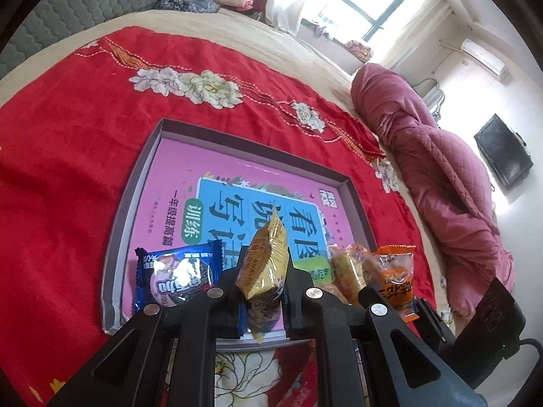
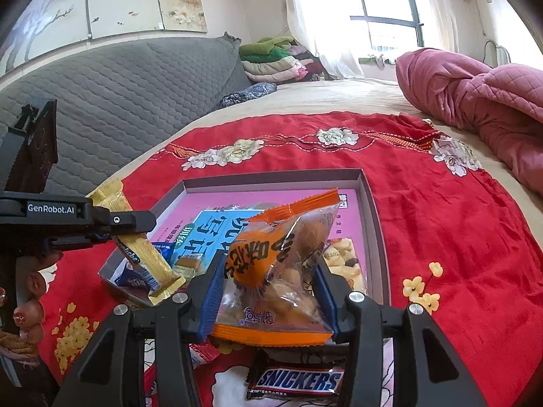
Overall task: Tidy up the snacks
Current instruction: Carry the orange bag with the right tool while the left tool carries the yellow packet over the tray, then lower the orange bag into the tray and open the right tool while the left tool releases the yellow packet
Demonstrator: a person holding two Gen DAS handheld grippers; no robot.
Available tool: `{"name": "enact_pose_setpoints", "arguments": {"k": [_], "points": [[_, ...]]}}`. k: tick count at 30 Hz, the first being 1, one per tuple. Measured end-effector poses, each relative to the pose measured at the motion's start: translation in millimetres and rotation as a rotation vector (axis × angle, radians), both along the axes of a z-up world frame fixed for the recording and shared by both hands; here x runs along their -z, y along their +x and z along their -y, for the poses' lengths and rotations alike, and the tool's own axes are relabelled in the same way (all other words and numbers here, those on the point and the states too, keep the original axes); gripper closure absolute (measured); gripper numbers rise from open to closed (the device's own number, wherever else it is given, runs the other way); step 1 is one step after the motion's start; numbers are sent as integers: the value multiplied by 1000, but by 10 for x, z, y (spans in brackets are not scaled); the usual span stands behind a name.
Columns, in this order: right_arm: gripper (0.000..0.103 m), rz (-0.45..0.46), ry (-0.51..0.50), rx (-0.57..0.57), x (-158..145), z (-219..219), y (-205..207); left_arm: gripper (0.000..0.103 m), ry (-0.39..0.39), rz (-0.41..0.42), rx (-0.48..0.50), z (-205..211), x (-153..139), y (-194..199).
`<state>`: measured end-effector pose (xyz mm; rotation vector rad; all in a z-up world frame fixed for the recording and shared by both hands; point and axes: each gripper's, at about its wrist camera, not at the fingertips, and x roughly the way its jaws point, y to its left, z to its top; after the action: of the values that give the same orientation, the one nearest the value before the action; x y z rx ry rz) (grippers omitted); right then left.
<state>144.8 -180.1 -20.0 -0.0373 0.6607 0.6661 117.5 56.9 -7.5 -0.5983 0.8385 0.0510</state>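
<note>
A shallow grey tray (image 1: 117,224) (image 2: 373,210) with a pink and blue book cover inside lies on the red blanket. My left gripper (image 1: 263,271) is shut on a yellow snack packet (image 1: 268,257) and holds it over the tray's near edge; the packet also shows in the right wrist view (image 2: 146,247). My right gripper (image 2: 268,278) is shut on an orange-trimmed clear snack bag (image 2: 281,264), also over the tray's near edge; it shows in the left wrist view (image 1: 393,271). A blue wrapped snack (image 1: 176,271) and a clear pack of yellow snacks (image 1: 346,271) lie in the tray.
A Snickers bar (image 2: 298,381) lies on the blanket just below my right gripper. The red flowered blanket (image 1: 68,169) covers a beige bed. A rolled pink quilt (image 2: 475,101) lies on the right. A grey padded headboard (image 2: 118,101) and folded clothes (image 2: 278,61) stand at the back.
</note>
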Motion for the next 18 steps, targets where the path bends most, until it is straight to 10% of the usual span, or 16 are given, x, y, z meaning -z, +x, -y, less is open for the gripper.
{"name": "enact_pose_setpoints", "arguments": {"k": [18], "points": [[54, -1, -34, -19, 75, -78, 34, 87, -1, -46, -12, -41, 152, 13]]}}
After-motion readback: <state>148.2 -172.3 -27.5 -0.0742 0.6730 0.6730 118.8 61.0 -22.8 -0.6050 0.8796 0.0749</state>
